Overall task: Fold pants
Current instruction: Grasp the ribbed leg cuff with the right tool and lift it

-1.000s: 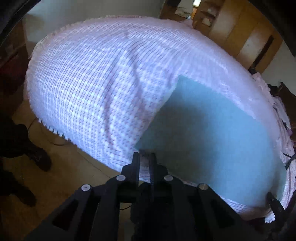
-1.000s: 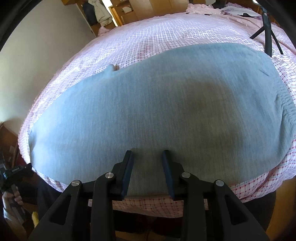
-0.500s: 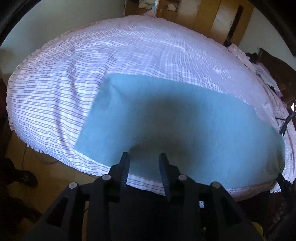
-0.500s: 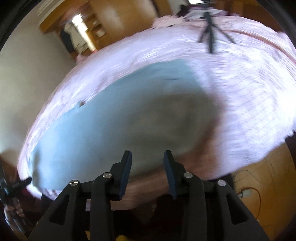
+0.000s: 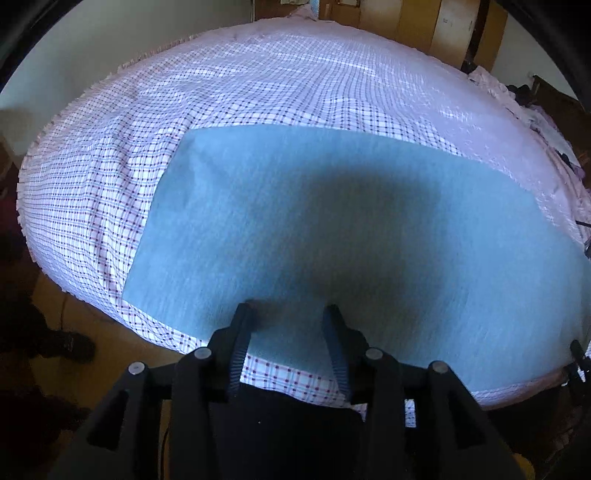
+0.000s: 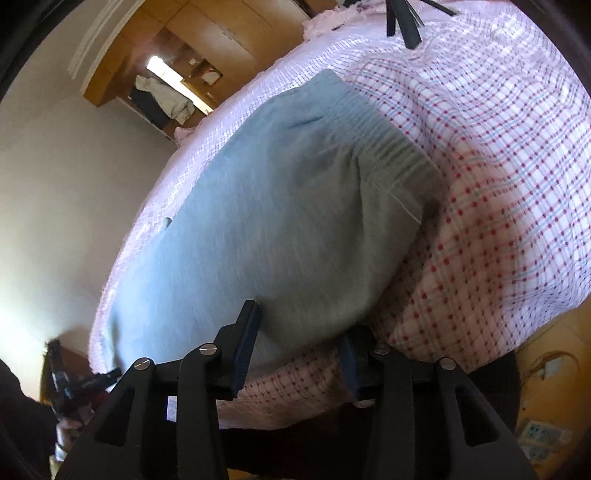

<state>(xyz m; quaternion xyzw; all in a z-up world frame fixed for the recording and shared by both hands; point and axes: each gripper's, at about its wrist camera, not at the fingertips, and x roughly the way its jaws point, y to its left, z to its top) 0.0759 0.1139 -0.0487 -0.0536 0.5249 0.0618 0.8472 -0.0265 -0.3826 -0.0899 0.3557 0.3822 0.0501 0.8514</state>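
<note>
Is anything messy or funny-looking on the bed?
Not much. The blue pants lie flat and smooth on the checked bedsheet. The sheet is a little wrinkled beside the pants' left edge, and black tripod legs stand on the bed.

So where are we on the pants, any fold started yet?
Done: the blue pants lie spread flat on the checked bedsheet, apparently one leg over the other. In hand: nothing. The left gripper is open over the near edge, and the right gripper is open near the elastic waistband. Left: gripping and the crosswise folds.
</note>
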